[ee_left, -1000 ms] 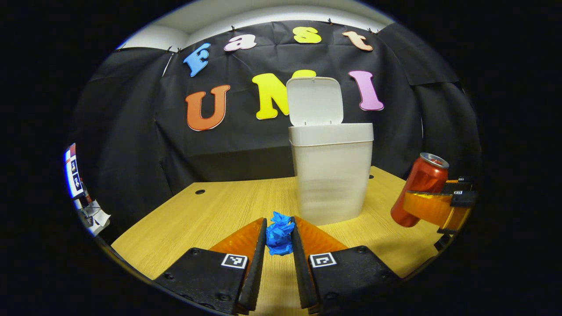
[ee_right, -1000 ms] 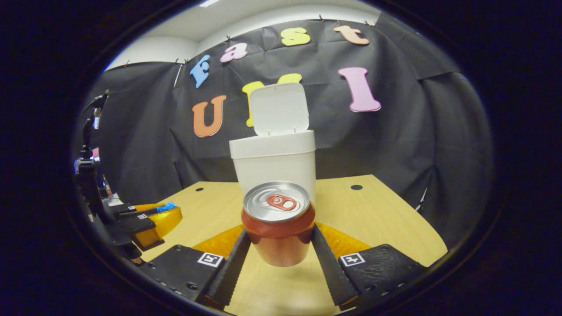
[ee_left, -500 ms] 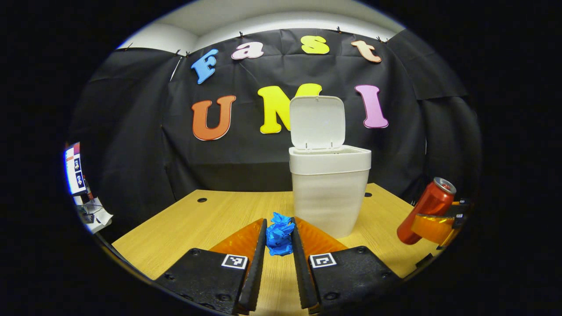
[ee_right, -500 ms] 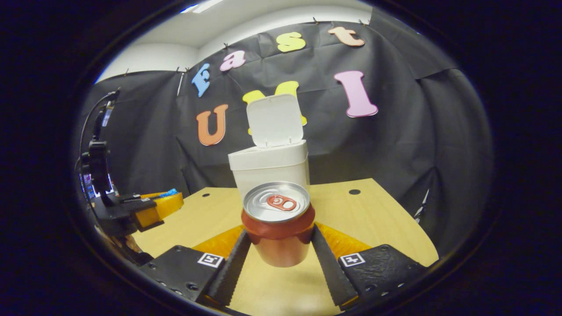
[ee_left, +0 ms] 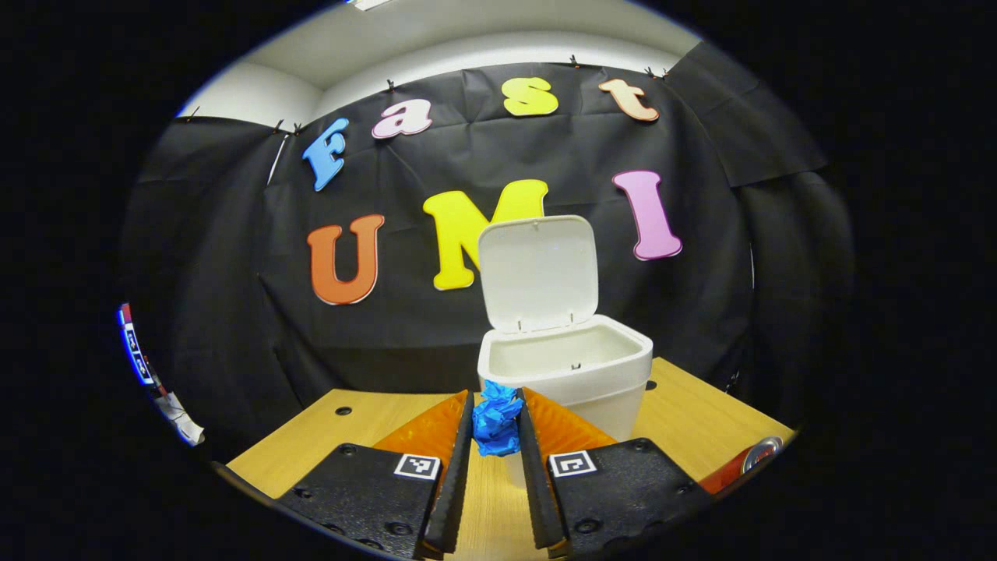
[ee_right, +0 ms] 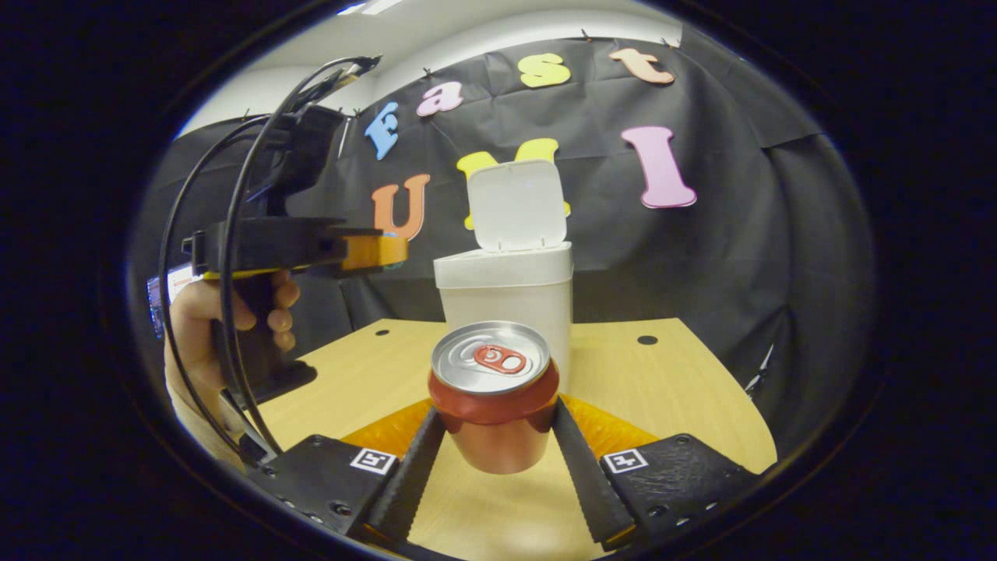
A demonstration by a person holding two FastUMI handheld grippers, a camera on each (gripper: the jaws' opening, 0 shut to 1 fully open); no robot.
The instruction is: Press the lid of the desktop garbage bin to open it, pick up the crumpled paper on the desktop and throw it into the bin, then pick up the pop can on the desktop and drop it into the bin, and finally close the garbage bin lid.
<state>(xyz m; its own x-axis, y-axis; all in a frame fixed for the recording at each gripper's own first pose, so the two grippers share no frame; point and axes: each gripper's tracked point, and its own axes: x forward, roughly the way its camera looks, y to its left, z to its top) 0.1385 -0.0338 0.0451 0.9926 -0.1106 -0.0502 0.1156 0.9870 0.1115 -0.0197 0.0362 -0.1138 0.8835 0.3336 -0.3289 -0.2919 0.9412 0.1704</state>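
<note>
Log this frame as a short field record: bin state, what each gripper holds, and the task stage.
bin: white plastic desktop bin on the wooden table, hinged lid standing open
left gripper: shut on blue crumpled paper, raised near the bin's rim
right gripper: shut on red pop can, upright
stage: lid open; paper and can not yet dropped

You have a light wooden bench point(ee_right: 670, 389) with a visible grain under everything. One thing stands directly on it: the white garbage bin point(ee_right: 506, 300), toward the far side, upright, its lid point(ee_right: 518, 206) hinged up at the back. In the left gripper view the bin point(ee_left: 576, 382) shows its open mouth. Small dark round holes point(ee_right: 647, 340) mark the bench top near its far edge.
</note>
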